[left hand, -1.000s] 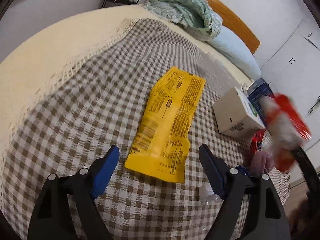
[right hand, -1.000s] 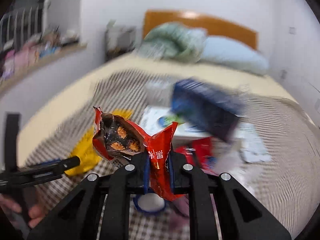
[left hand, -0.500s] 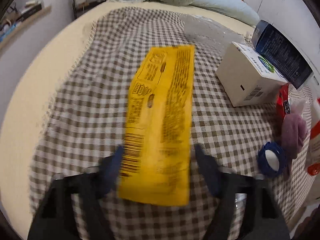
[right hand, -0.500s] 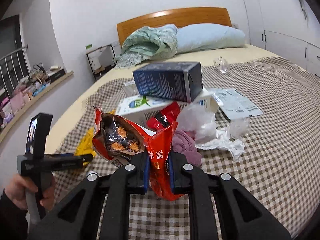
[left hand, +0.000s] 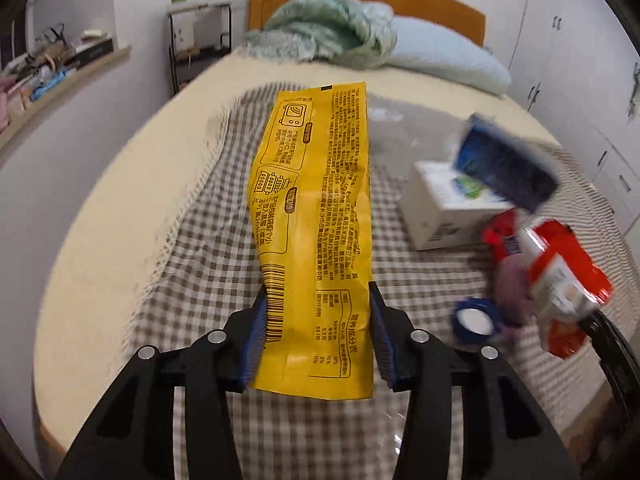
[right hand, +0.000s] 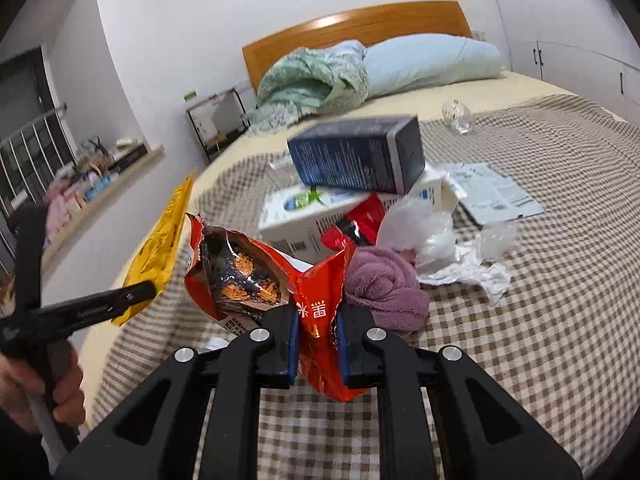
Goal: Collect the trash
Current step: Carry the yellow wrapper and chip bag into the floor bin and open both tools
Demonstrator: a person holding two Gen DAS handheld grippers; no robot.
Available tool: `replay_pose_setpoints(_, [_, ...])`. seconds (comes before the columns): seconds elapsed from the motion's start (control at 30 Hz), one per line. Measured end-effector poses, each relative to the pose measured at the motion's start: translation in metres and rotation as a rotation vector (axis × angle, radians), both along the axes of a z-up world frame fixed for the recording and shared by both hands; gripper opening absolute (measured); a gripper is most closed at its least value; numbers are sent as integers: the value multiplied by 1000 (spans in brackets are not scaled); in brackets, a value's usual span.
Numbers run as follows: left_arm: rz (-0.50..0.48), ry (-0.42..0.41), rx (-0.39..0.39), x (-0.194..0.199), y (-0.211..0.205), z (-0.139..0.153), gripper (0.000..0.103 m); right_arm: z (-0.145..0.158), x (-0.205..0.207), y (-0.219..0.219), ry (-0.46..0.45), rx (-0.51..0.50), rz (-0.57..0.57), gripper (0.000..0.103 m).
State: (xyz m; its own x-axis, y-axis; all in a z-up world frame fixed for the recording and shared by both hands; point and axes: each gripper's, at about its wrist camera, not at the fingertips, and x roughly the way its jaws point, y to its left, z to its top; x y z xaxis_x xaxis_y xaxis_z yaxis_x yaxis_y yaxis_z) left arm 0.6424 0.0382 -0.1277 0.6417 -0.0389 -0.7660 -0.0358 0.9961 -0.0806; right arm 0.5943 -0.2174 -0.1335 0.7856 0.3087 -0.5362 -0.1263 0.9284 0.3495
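The left gripper [left hand: 318, 334] fingers [left hand: 256, 344], just closing, pinch the yellow wrapper [left hand: 316, 216] clear of the checked blanket [left hand: 208, 264]. The right gripper [right hand: 318, 346] fingers pinch a red snack bag [right hand: 320, 308].

Right gripper [right hand: 318, 346] pinches red wrapper [right hand: 316, 280] (apparently opened).

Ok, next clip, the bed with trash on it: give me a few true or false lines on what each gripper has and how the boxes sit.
1. The left gripper grips the yellow wrapper. True; its jaws have just been closing onto it.
2. The right gripper is empty. False: it is shut on the red snack bag.
3. The dark blue box lies on the white box. True.
4. The purple cloth is on the pillow. False: it lies on the checked blanket.
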Motion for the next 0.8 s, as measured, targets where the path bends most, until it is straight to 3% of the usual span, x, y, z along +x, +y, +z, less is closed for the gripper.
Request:
replay_pose_setpoints(0.2, [-58,-84,-23,-69,-37,54,44,30,-62,-42,-19,-28,-48,15])
replay_pose_setpoints(0.4, [-199,-152,-115,-136,-119,93,44,52,-152,-146,-21,-95,-249,15])
replay_pose_setpoints(0.63, [-407,-64,-218,-199,-256,69,44,51,-266,-259,13,-137,-457,15])
replay_pose_setpoints(0.8, [-536,97,-214,-249,-357,13,44,3,-329,-320,106,-86,-577,15])
